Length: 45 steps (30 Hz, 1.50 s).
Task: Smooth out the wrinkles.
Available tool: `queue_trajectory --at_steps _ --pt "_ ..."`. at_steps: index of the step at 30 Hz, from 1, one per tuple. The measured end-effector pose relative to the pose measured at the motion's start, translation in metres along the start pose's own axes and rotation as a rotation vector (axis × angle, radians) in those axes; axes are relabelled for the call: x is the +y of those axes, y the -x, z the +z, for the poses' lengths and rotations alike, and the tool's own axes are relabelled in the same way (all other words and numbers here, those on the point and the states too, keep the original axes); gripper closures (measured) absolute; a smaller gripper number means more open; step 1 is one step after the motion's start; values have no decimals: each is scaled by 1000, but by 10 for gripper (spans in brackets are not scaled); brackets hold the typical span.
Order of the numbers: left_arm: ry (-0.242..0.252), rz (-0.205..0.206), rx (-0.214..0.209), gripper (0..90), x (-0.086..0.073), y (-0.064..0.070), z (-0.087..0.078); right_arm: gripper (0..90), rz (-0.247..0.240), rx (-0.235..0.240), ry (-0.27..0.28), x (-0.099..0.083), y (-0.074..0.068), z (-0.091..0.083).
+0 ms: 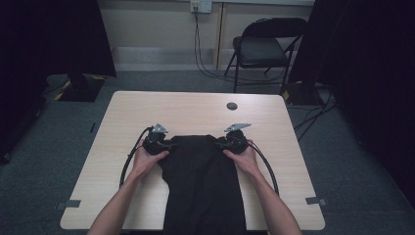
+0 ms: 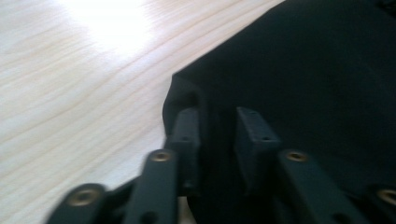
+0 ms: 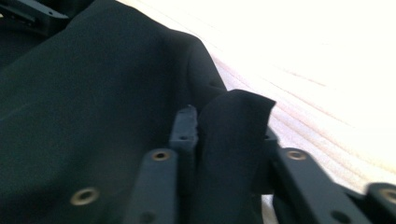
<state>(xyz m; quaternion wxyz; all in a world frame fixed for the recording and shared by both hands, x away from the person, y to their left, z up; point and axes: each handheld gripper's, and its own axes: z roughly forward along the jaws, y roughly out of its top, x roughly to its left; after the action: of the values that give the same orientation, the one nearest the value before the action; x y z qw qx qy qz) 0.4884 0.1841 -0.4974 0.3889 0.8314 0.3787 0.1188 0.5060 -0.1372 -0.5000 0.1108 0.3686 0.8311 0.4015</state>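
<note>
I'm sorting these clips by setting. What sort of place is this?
Probably a lab or studio room set up for recording: a bare wooden table on grey carpet, black curtains at the sides, and a folding chair by the wall.

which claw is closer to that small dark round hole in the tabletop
Right. The right claw grips the black cloth's far right corner, just short of the hole; the left claw holds the far left corner, farther away.

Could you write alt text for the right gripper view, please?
The right tool pinches a raised fold at the corner of a black cloth, its two black jaws closed around the fabric. Pale wooden table shows brightly lit beyond the cloth's edge.
</note>
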Motion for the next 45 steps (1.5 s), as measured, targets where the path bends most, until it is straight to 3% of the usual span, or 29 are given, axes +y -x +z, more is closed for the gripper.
queue_trajectory --at_steps 3,6,10,14,19,25,27,32,36,45 --pt "22 -40 -3 859 -2 2 0 826 12 20 -1 -1 0 0" --pt "17 -47 9 874 0 3 -1 845 16 19 0 1 0 -2" --pt "67 -75 4 883 5 0 -7 849 22 16 23 4 0 -6" --pt "99 -91 12 884 16 -4 -15 852 45 16 82 14 4 -18" --pt "149 -82 32 886 36 -5 -27 852 51 8 133 25 8 -34" --pt "177 -48 87 886 62 -3 -37 853 51 2 190 46 12 -52" --pt "188 -40 99 886 71 -4 -39 853 18 -14 187 59 13 -58" --pt "240 -57 92 886 93 -9 -46 853 15 -44 225 82 18 -72" --pt "260 -70 113 887 113 -14 -52 853 6 -64 235 102 21 -81" --pt "349 -33 149 887 161 -16 -80 856 23 -143 361 141 25 -102"
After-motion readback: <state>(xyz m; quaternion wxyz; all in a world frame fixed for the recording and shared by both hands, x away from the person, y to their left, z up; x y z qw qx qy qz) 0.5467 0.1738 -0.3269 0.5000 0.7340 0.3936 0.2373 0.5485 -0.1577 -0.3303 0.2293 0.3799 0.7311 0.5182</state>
